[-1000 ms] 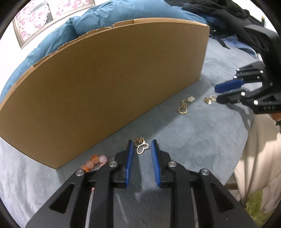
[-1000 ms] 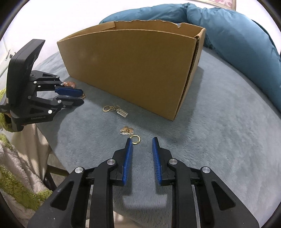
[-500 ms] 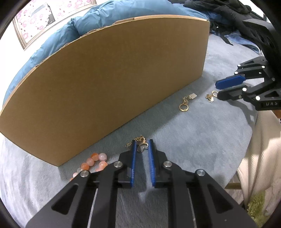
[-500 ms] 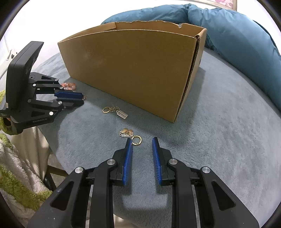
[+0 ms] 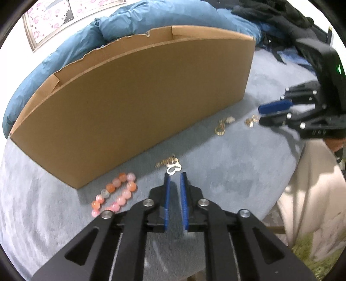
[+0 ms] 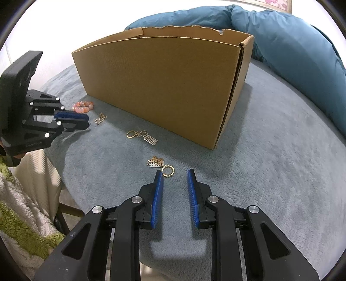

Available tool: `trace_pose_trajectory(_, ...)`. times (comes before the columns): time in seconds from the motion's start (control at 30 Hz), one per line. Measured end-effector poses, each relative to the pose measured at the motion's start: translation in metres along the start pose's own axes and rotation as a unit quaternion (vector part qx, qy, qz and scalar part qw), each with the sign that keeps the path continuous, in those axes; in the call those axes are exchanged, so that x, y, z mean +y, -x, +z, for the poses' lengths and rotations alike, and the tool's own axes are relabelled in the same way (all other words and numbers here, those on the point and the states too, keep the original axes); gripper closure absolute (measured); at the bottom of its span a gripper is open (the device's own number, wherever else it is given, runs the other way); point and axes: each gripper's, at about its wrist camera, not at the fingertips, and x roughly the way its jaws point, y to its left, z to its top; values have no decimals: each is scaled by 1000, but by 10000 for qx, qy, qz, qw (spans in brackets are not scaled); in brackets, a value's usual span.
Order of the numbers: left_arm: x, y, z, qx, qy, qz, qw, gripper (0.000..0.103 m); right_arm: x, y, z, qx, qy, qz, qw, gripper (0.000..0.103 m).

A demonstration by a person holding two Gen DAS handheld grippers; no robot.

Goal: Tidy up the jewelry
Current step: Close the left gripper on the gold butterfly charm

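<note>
A butterfly pendant on a gold chain (image 5: 172, 166) lies on the grey blanket just past my left gripper (image 5: 174, 175), whose blue pads are close together with a narrow gap and nothing between them. A pink and orange bead bracelet (image 5: 116, 192) lies to its left by the cardboard box (image 5: 138, 95). My right gripper (image 6: 174, 173) is open; a gold ring with a butterfly charm (image 6: 161, 165) lies just ahead of its left pad. A gold keyring with a small abacus charm (image 6: 141, 136) lies further on.
The open cardboard box (image 6: 164, 86) stands on the grey blanket (image 6: 270, 162) of a bed. A blue duvet (image 6: 292, 49) is bunched behind it. Black clothes (image 5: 281, 17) lie at the far right. The blanket's edge drops off by a beige cloth (image 5: 313, 194).
My left gripper has narrowed its jaws and pulled back and up from the butterfly pendant, which stays on the blanket. The right gripper has barely moved.
</note>
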Motion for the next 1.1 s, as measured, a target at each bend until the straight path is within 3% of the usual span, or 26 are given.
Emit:
trace_pose_trajectory(0.1, 1, -7, 6, 36, 55, -17, 10000, 76, 0, -1, 0, 2, -10, 10, 10000, 81)
trace_pose_trajectory(0.43, 9, -28, 13, 188, 436, -176, 9987, 75, -1, -1, 1, -5, -9, 24, 10000, 81)
trace_pose_trajectory(0.63, 7, -27, 12, 193, 366, -74, 9991, 88, 0, -1, 1, -7, 0, 16, 10000, 81)
trace_pose_trajectory(1.1, 8, -5, -8, 205, 304, -37, 9993, 88, 2, 10, 2, -55, 104, 57, 9999, 81)
